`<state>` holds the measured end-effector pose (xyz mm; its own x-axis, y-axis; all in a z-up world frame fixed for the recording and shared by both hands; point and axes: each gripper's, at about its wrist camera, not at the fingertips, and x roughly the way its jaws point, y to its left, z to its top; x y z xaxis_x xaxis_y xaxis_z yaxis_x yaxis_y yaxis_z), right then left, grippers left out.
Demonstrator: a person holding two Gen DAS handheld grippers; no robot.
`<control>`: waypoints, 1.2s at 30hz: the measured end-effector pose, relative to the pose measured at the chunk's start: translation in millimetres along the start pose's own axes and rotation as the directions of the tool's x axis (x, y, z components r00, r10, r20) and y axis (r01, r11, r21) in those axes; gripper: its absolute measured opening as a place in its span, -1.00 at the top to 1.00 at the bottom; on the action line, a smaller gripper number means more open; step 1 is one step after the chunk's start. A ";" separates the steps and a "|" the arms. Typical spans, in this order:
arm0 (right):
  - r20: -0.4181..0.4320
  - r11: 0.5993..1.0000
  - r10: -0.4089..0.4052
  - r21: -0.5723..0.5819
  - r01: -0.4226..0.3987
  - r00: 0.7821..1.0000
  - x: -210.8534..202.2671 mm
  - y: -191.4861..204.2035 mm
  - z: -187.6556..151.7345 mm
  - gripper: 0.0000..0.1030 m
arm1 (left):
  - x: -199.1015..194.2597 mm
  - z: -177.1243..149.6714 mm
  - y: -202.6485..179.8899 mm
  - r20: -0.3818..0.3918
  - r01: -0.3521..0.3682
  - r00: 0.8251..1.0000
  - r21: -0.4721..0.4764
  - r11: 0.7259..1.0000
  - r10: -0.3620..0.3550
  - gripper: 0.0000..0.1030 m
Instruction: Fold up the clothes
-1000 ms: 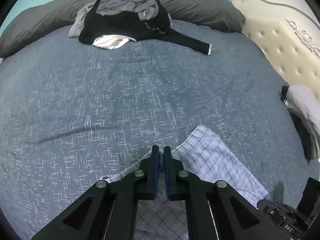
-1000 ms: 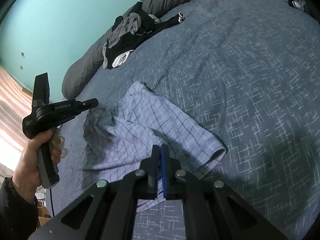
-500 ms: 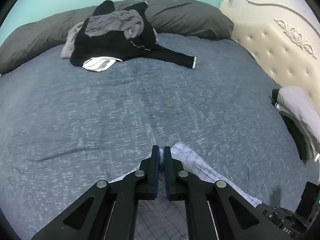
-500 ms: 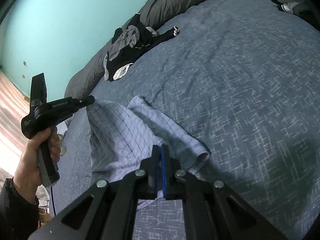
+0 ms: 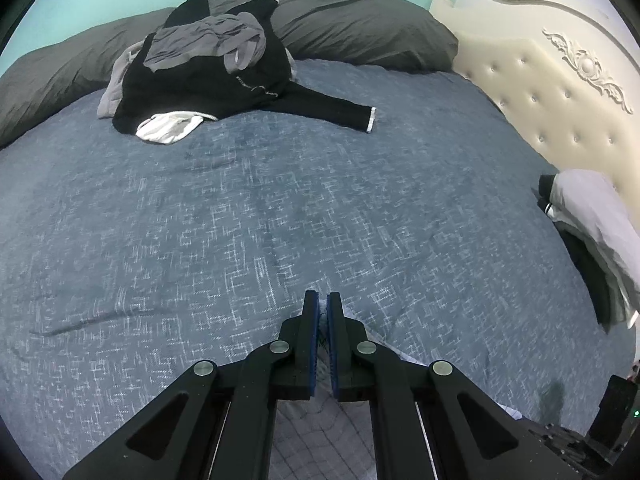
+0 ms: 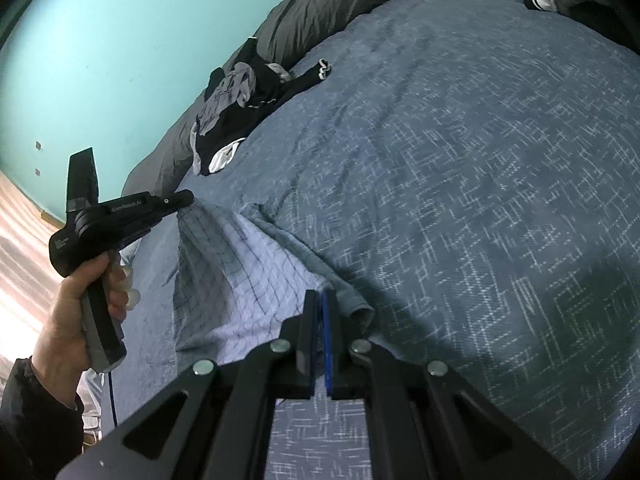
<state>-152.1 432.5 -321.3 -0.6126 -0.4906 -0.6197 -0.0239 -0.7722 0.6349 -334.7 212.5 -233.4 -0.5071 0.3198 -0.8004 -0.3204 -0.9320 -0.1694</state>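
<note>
A light blue checked garment (image 6: 240, 276) hangs stretched between my two grippers above the blue bedspread (image 6: 460, 200). My left gripper (image 5: 322, 300) is shut on one edge of it; the cloth (image 5: 320, 428) shows below its jaws. In the right wrist view the left gripper (image 6: 186, 199) is held in a hand at the left, pinching the garment's raised corner. My right gripper (image 6: 319, 300) is shut on the garment's near edge, low over the bed.
A pile of black, grey and white clothes (image 5: 200, 72) lies at the far side against dark grey pillows (image 5: 360, 28). A cream tufted headboard (image 5: 560, 92) stands at the right, with folded clothes (image 5: 592, 224) beside it. A teal wall (image 6: 120, 40) lies beyond.
Both grippers have lifted the checked garment and pulled it toward me. Less of it lies on the bed ahead of the left gripper, and it now hangs taut between them.
</note>
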 end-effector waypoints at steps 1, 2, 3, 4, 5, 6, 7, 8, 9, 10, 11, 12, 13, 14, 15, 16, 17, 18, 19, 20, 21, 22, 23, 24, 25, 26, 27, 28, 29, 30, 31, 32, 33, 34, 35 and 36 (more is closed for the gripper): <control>0.000 1.000 -0.003 0.005 0.003 1.000 1.1 -1.6 0.6 0.96 | 1.1 0.9 -0.4 0.000 0.000 1.000 0.002 1.000 0.000 0.92; -0.001 1.000 -0.005 0.007 0.005 1.000 1.8 -2.5 1.0 0.96 | 2.2 1.7 -0.7 -0.001 0.000 1.000 0.004 1.000 0.000 0.92; -0.001 1.000 -0.009 0.008 0.009 1.000 2.3 -3.8 0.7 0.96 | 5.4 2.4 0.3 -0.006 0.001 1.000 0.002 1.000 -0.001 0.92; -0.001 1.000 -0.013 0.009 0.013 1.000 3.0 -5.0 0.4 0.96 | 8.4 2.6 0.8 -0.011 0.000 1.000 0.001 1.000 0.000 0.92; -0.004 1.000 -0.016 0.012 0.016 1.000 4.9 -6.5 0.4 0.96 | 11.5 2.9 1.4 -0.017 -0.002 1.000 0.000 1.000 0.002 0.92; -0.007 1.000 -0.019 0.014 0.019 1.000 6.8 -8.0 0.3 0.96 | 15.8 2.6 1.8 -0.026 -0.002 1.000 -0.001 1.000 0.002 0.92; -0.010 1.000 -0.022 0.018 0.022 1.000 8.3 -9.7 0.1 0.96 | 20.4 2.1 2.7 -0.039 0.002 0.999 -0.004 1.000 -0.003 0.92; -0.014 0.999 -0.024 0.023 0.025 1.000 9.6 -11.2 -0.3 0.96 | 25.2 1.1 3.3 -0.054 0.005 0.999 -0.007 1.000 -0.005 0.91; -0.021 0.999 -0.028 0.027 0.029 0.999 11.7 -12.4 -0.6 0.96 | 30.4 -0.4 4.8 -0.072 0.001 0.997 -0.009 1.000 -0.001 0.91; -0.027 0.999 -0.032 0.030 0.033 0.999 13.8 -13.6 -0.7 0.96 | 35.1 -2.2 6.4 -0.087 -0.004 0.996 -0.009 1.000 0.003 0.91; -0.032 0.999 -0.033 0.032 0.034 0.999 15.8 -14.2 -0.2 0.96 | 36.7 -3.1 7.8 -0.093 -0.008 0.996 -0.008 1.000 0.008 0.91; -0.036 0.999 -0.033 0.034 0.035 0.999 16.8 -15.4 -0.2 0.96 | 39.5 -4.2 9.7 -0.099 -0.017 0.995 -0.007 1.000 0.016 0.91; -0.039 0.999 -0.034 0.035 0.036 0.999 17.9 -15.7 -0.1 0.96 | 41.6 -5.5 12.0 -0.103 -0.021 0.994 -0.011 1.000 0.020 0.91; -0.040 0.999 -0.035 0.035 0.036 0.999 18.1 -15.9 -0.6 0.96 | 43.7 -6.9 14.4 -0.107 -0.025 0.994 -0.014 1.000 0.024 0.91; -0.041 0.999 -0.037 0.034 0.038 0.998 18.6 -16.0 -1.2 0.96 | 45.9 -8.3 16.7 -0.112 -0.031 0.993 -0.015 0.999 0.029 0.91; -0.044 0.999 -0.038 0.034 0.039 0.998 19.3 -16.4 -1.4 0.96 | 48.4 -9.2 18.4 -0.118 -0.034 0.993 -0.017 0.999 0.032 0.91; -0.045 0.999 -0.039 0.036 0.040 0.998 20.1 -16.2 -1.5 0.96 | 51.0 -10.0 19.5 -0.127 -0.035 0.991 -0.016 0.999 0.033 0.91; -0.047 0.998 -0.040 0.038 0.042 0.998 20.7 -16.9 -1.7 0.96 | 53.9 -11.0 20.3 -0.138 -0.039 0.990 -0.012 0.999 0.037 0.91; -0.048 0.998 -0.040 0.042 0.042 0.998 21.2 -17.7 -1.9 0.96 | 56.6 -12.1 21.1 -0.149 -0.042 0.988 -0.008 0.999 0.041 0.91; -0.049 0.998 -0.040 0.044 0.042 0.998 21.7 -18.1 -1.9 0.96 | 57.7 -13.5 21.8 -0.160 -0.038 0.986 -0.012 0.999 0.035 0.91; -0.051 0.998 -0.041 0.044 0.043 0.998 21.9 -18.1 -1.9 0.96 | 57.0 -14.6 22.2 -0.165 -0.030 0.986 -0.018 0.999 0.027 0.90; -0.052 0.998 -0.042 0.044 0.044 0.998 22.1 -18.1 -1.9 0.96 | 55.5 -15.0 22.5 -0.166 -0.027 0.986 -0.019 0.999 0.023 0.87; -0.051 0.998 -0.039 0.045 0.041 0.998 22.4 -18.0 -1.4 0.96 | 53.4 -14.9 22.9 -0.163 -0.021 0.987 -0.020 1.000 0.017 0.87; -0.051 0.998 -0.036 0.045 0.038 0.998 22.6 -17.9 -0.9 0.96 | 50.9 -14.2 23.9 -0.158 -0.012 0.987 -0.027 1.000 0.008 0.87; -0.051 0.998 -0.035 0.045 0.038 0.998 22.5 -17.6 -0.7 0.96 | 48.3 -13.4 24.9 -0.153 -0.004 0.988 -0.034 0.999 -0.001 0.86; -0.050 0.998 -0.035 0.044 0.037 0.998 22.5 -17.4 -0.5 0.96 | 46.7 -12.6 26.2 -0.152 0.001 0.988 -0.043 0.999 -0.007 0.85; -0.050 0.998 -0.034 0.044 0.036 0.998 22.2 -17.3 -0.5 0.96 | 44.9 -11.4 27.9 -0.147 0.006 0.989 -0.055 0.998 -0.014 0.84; -0.050 0.998 -0.034 0.045 0.036 0.998 21.9 -17.7 -0.4 0.96 | 43.5 -10.0 29.4 -0.142 0.012 0.990 -0.067 0.998 -0.021 0.79; -0.050 0.998 -0.034 0.047 0.036 0.998 21.5 -18.5 -0.3 0.96 | 43.8 -8.9 29.1 -0.143 0.017 0.989 -0.074 0.997 -0.027 0.73; -0.050 0.998 -0.033 0.049 0.036 0.998 21.5 -18.9 -0.5 0.96 | 44.2 -7.8 28.8 -0.143 0.021 0.989 -0.081 0.997 -0.033 0.71; -0.050 0.998 -0.033 0.049 0.036 0.998 21.6 -19.0 -0.4 0.96 | 45.5 -6.8 29.3 -0.146 0.027 0.988 -0.090 0.996 -0.040 0.69; -0.050 0.998 -0.033 0.050 0.035 0.998 21.7 -19.2 -0.4 0.96 | 45.8 -6.3 30.6 -0.145 0.032 0.988 -0.106 0.994 -0.047 0.66; -0.051 0.998 -0.033 0.051 0.035 0.998 21.8 -19.3 -0.4 0.96 | 46.1 -5.7 31.8 -0.145 0.036 0.988 -0.121 0.992 -0.053 0.64; -0.052 0.998 -0.033 0.050 0.036 0.998 22.0 -19.2 -0.5 0.96 | 46.5 -5.8 33.1 -0.145 0.038 0.988 -0.138 0.990 -0.058 0.60; -0.053 0.998 -0.033 0.050 0.036 0.998 22.3 -19.4 -0.4 0.96 | 48.4 -6.1 34.6 -0.149 0.045 0.987 -0.152 0.987 -0.068 0.56; -0.054 0.998 -0.032 0.051 0.035 0.998 22.6 -19.7 -0.3 0.96 | 50.2 -6.4 36.1 -0.153 0.051 0.985 -0.165 0.985 -0.077 0.55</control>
<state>-165.2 436.5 -347.9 -0.5683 -0.4862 -0.6638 -0.0859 -0.7673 0.6355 -366.6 193.9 -283.4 -0.3525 0.3608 -0.8635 -0.2098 -0.9297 -0.3028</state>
